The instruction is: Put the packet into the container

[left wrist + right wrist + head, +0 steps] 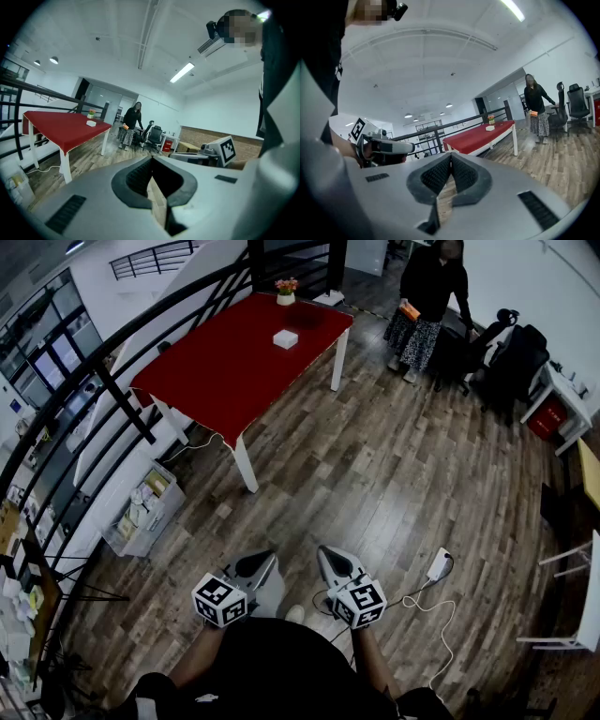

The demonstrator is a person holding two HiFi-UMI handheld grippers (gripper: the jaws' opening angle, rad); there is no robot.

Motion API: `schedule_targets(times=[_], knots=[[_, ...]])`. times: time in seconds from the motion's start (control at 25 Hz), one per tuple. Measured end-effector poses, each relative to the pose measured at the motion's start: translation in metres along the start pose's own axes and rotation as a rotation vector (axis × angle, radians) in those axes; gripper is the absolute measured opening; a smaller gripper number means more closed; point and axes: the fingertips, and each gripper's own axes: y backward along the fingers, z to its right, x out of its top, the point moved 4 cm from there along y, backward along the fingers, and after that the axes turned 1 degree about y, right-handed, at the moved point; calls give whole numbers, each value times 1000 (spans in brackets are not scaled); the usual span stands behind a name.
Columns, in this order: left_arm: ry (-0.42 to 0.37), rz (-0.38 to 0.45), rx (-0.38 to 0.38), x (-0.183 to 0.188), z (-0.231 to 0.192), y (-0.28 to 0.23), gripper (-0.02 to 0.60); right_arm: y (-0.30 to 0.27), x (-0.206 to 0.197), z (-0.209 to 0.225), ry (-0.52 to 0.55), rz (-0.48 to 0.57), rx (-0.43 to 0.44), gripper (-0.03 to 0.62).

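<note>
since nothing is within reach, both tools are carried low and close to the wearer's body, pointing forward over the wooden floor [394, 474]. the left gripper [269, 559] has its jaws pressed together with nothing between them; its own view shows the ribbed pads meeting at the tip and only floor behind the gap. the right gripper [324, 551] is the same, closed and empty, held near the left one but apart from it. this reads as a carrying posture rather than a working one, since shut jaws snag on nothing.

just ahead to the right a white charger [439, 564] and its cable lie on the floor, something to step around. farther off stands the red table [225, 371]. on it sits a small white box [285, 338], which i judge to be the container, with a flower pot [286, 292] at the far edge. beyond the table's corner a person [427, 287] holds a small orange thing [409, 310]. that may be the packet, though it is too small to be sure. either way no packet is gripped, and the table is well apart from the grippers.
</note>
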Motion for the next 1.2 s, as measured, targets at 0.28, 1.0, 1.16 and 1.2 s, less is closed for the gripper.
schedule_targets(times=[0.28,1.0,1.16,1.2], knots=[[-35,-40,-19,13,-25,-39,9,-25,14,44,4,-6,-37,21],[-95,-39,-75,130,-194,-178,9,-226,102,161,24,-16,-64,21],[-89,-52,-97,147,-237,-199,9,-274,121,180,35,-6,-75,21],[-83,-48,-104,151,-245,-203,9,-284,124,183,35,-8,-77,21]])
